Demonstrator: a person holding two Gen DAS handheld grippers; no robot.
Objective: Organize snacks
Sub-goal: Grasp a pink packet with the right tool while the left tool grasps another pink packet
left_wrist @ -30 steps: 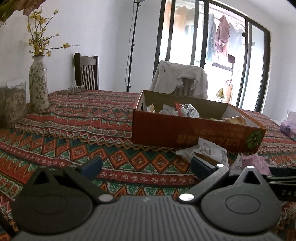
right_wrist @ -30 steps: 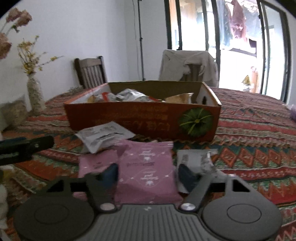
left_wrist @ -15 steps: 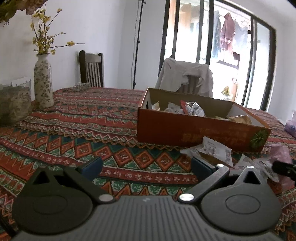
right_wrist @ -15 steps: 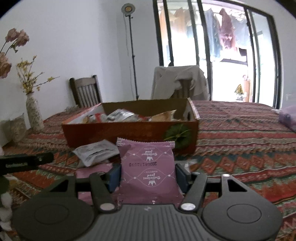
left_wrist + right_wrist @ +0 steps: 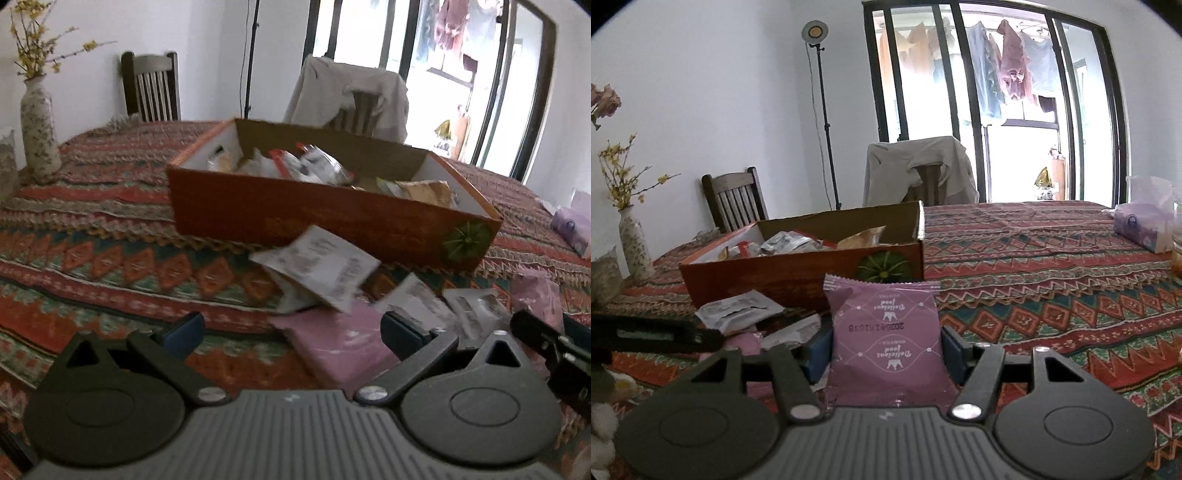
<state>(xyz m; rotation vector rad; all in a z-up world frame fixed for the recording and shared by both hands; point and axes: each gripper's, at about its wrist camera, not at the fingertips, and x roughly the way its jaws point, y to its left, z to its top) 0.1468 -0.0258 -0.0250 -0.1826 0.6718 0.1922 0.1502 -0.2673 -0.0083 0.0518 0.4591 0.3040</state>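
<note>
Left wrist view: left gripper point(image 5: 291, 328) released, fingers spread wide, nothing between them. It hovers low over the patterned tablecloth point(image 5: 110, 258), on the near side of the orange cardboard box point(image 5: 332, 218). Box holds a heap of mixed snack packets point(image 5: 306, 166). A white sachet point(image 5: 321, 266) lies against the box's near wall; a pink packet point(image 5: 340, 339) lies flat nearer than that sachet, between the spread fingertips' line and the box. More white sachets point(image 5: 469, 306) sit to the right of the pink packet. Flower vase point(image 5: 38, 133) stands well to the left of the box. Frame is motion-blurred; print on packets unreadable.

Right wrist view: right gripper point(image 5: 884, 347) clenched on a purple snack pouch point(image 5: 886, 339), one pad on each side edge, pouch upright and lifted clear of the cloth, on the near side of the orange cardboard box point(image 5: 798, 273). White sachet point(image 5: 738, 310) rests near the box's front wall, left of the pouch. Tissue pack point(image 5: 1141, 225) lies well to the right of the box. A draped chair point(image 5: 919, 173) stands behind the box.
</note>
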